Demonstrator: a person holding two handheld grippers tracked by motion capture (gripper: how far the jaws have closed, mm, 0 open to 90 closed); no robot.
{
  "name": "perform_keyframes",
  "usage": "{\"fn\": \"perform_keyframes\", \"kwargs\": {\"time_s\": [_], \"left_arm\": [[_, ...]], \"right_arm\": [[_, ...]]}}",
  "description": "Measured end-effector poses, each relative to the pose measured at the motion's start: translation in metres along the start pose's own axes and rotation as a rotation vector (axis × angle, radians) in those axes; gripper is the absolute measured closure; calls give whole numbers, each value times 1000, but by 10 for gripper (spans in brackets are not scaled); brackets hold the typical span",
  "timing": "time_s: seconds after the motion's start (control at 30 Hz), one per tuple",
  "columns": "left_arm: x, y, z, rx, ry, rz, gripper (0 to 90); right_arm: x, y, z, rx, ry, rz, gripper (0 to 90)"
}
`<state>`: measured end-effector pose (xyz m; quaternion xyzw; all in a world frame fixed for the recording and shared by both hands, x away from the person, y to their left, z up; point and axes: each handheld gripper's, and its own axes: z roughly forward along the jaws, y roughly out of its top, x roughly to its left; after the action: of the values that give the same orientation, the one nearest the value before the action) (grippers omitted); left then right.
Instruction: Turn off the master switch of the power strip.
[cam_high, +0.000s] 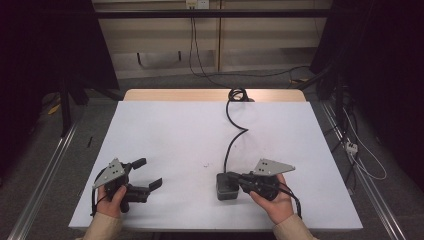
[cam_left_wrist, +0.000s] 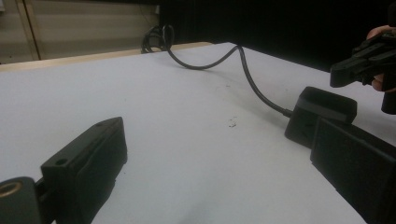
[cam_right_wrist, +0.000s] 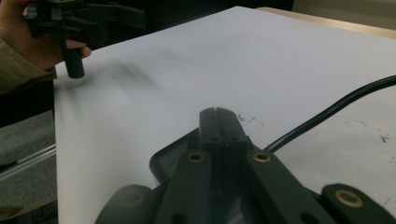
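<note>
High view: left tongs (cam_high: 148, 173) agape; right tongs (cam_high: 231, 180) closed above black box (cam_high: 226, 187).

Your table (cam_high: 165, 95) carries a white sheet (cam_high: 175, 135) over nearly all its top; bare wood shows along the 12 o'clock edge. On the sheet, toward 5 o'clock, sits a small black box (cam_high: 226, 186). Its black cable (cam_high: 234, 131) snakes to 12 o'clock, coiling at the far edge.

The high view looked steeply down on the whole white desk (cam_high: 165, 130). Both gripper views sat low and close — skimming its surface along their own jaws — and each caught the black charger block (cam_left_wrist: 322, 112) and its cable (cam_right_wrist: 336, 107).
</note>
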<state>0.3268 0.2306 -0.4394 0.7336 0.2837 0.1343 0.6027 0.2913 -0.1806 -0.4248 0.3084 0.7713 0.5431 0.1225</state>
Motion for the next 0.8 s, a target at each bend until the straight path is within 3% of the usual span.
{"fn": "perform_keyframes", "kwargs": {"time_s": [0.23, 0.8], "left_arm": [[0, 0, 0, -1, 2, 0, 37], [0, 0, 0, 1, 2, 2, 37]], "right_arm": [[4, 0, 1, 39, 26, -23, 900], [3, -3, 0, 67, 59, -35, 900]]}}
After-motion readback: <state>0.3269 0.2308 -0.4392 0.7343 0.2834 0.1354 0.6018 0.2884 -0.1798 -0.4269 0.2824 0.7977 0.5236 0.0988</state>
